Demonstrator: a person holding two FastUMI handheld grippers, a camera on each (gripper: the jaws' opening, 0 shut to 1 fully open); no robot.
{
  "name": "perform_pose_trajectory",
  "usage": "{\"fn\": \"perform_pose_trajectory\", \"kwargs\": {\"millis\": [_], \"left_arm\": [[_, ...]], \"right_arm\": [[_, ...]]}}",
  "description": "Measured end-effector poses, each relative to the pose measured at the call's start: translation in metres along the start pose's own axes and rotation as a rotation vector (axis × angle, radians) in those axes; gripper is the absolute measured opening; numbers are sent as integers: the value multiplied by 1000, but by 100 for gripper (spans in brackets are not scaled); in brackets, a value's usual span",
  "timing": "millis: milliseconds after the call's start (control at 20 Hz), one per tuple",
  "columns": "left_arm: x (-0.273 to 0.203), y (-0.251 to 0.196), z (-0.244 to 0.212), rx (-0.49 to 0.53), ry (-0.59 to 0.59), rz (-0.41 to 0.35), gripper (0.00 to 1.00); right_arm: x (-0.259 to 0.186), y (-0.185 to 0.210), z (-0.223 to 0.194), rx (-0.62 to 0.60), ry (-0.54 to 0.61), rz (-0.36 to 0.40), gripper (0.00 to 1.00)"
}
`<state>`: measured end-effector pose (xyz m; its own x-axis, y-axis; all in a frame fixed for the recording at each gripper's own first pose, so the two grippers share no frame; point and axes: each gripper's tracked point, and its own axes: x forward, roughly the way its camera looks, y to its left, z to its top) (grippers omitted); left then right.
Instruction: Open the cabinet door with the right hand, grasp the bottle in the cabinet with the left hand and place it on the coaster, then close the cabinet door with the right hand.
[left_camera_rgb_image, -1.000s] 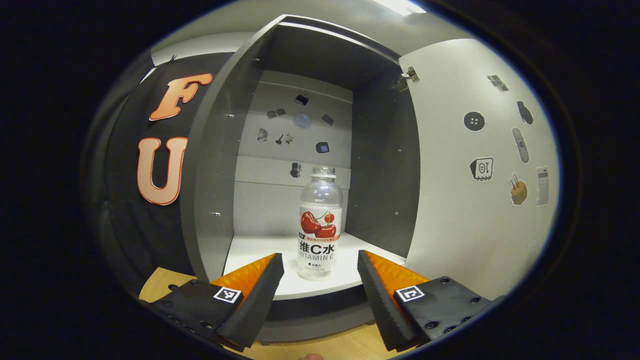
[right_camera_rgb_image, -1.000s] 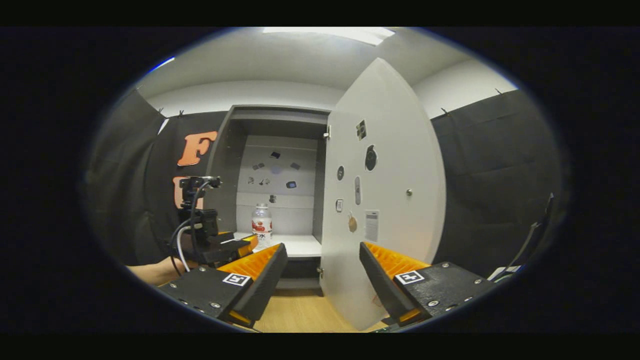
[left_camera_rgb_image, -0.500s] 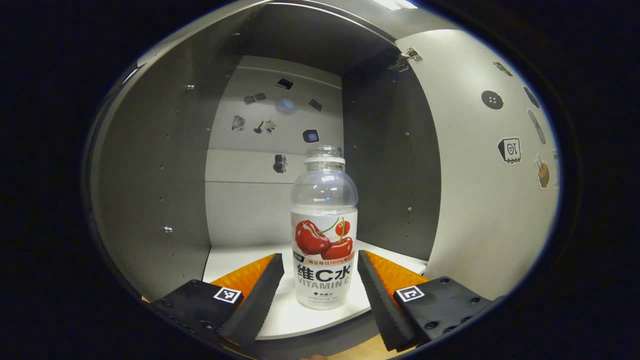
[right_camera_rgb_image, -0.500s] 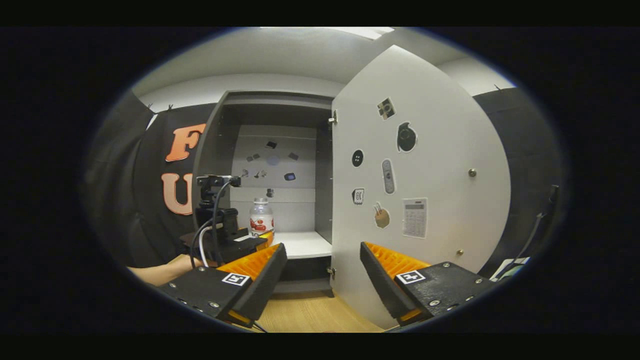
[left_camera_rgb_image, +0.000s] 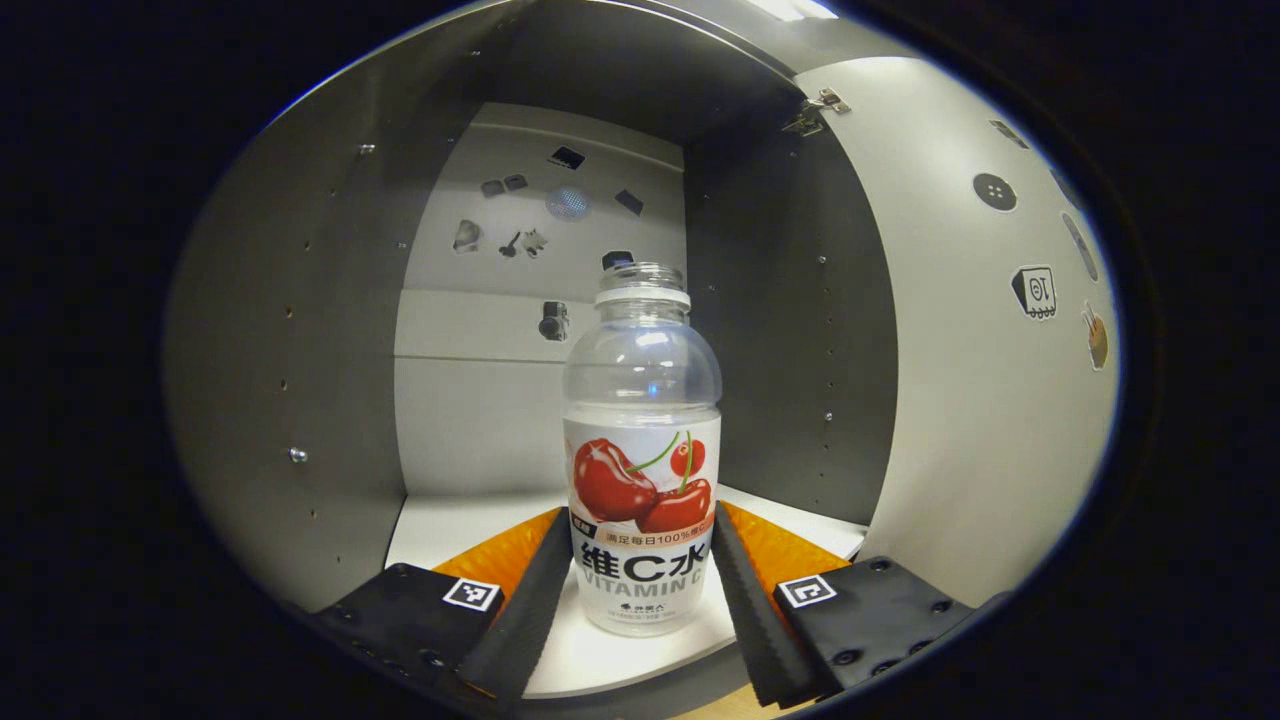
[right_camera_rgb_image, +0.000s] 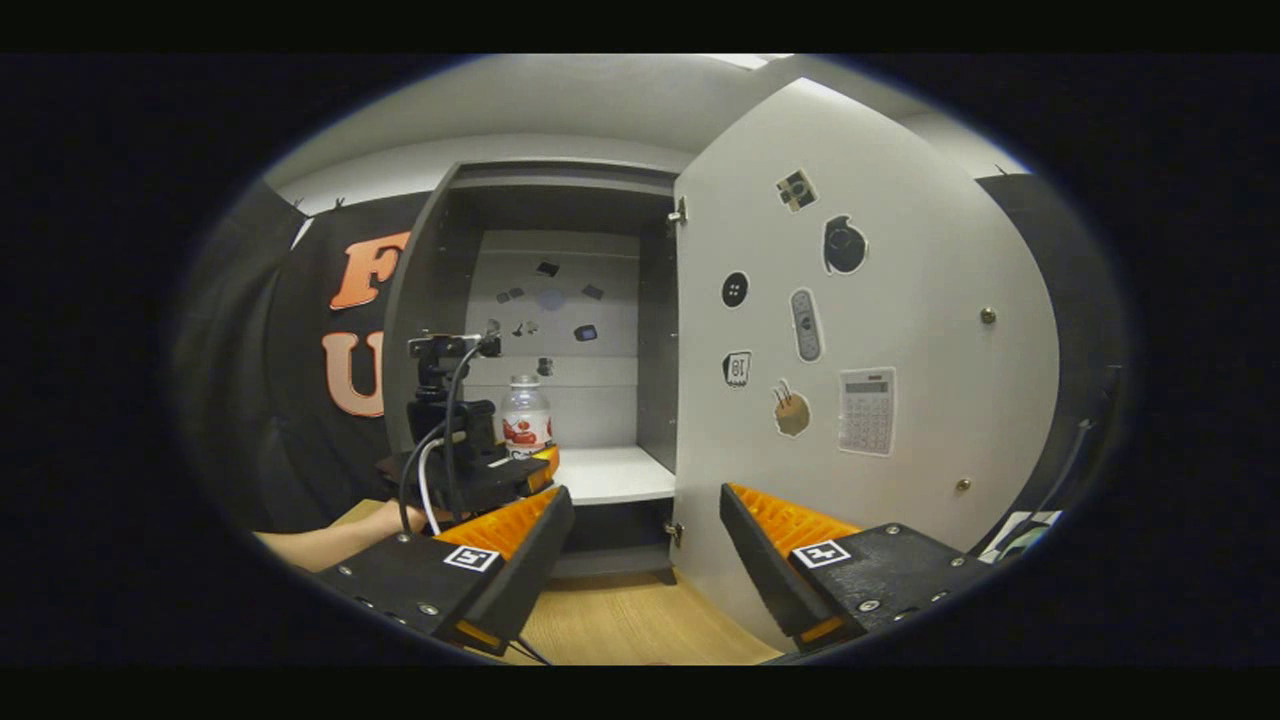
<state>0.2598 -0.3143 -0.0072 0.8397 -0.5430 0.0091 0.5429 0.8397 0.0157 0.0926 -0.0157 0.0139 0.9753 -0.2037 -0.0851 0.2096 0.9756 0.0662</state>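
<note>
Wooden tabletop (right_camera_rgb_image: 620, 620) is running under everything, and on it the grey cabinet (right_camera_rgb_image: 440, 300) is standing with its inside open to me. Its white door (right_camera_rgb_image: 900, 250) is swinging wide to the right side, and several small stickers are sitting on the inner face of it; more stickers are showing on the back wall of the cabinet in the left gripper view. I am seeing the white shelf (left_camera_rgb_image: 450, 520) at the bottom of the cabinet, and the bottle (left_camera_rgb_image: 642, 450) is standing upright on it, near the front edge, with a cherry picture on its label.

I am holding the left gripper (left_camera_rgb_image: 640, 590) around the lower part of the bottle, one finger at each side. The fingers are looking very close to the label, but I cannot tell if both are really pressing on it. In the right gripper view, this gripper (right_camera_rgb_image: 520, 475) is reaching into the cabinet mouth, with a hand (right_camera_rgb_image: 390, 520) behind it.

I am keeping the right gripper (right_camera_rgb_image: 645, 560) low over the tabletop, in front of the cabinet, its fingers spread apart and holding nothing.
</note>
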Motion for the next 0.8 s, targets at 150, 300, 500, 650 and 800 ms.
{"fn": "perform_pose_trajectory", "kwargs": {"millis": [150,300,500,650,800], "left_arm": [[-6,6,0,11,8,36,85],[-24,5,3,-42,-3,46,84],[-60,2,7,-56,-15,73,80],[-91,0,11,-52,-29,103,81],[-123,0,12,-24,-31,140,81]], "right_arm": [[-7,1,2,-2,-7,15,91],[-6,-6,1,-11,-9,27,91],[-30,-5,3,-1,-22,78,91],[-43,-2,2,-5,-25,130,91],[-57,1,1,-4,-33,183,91]]}}
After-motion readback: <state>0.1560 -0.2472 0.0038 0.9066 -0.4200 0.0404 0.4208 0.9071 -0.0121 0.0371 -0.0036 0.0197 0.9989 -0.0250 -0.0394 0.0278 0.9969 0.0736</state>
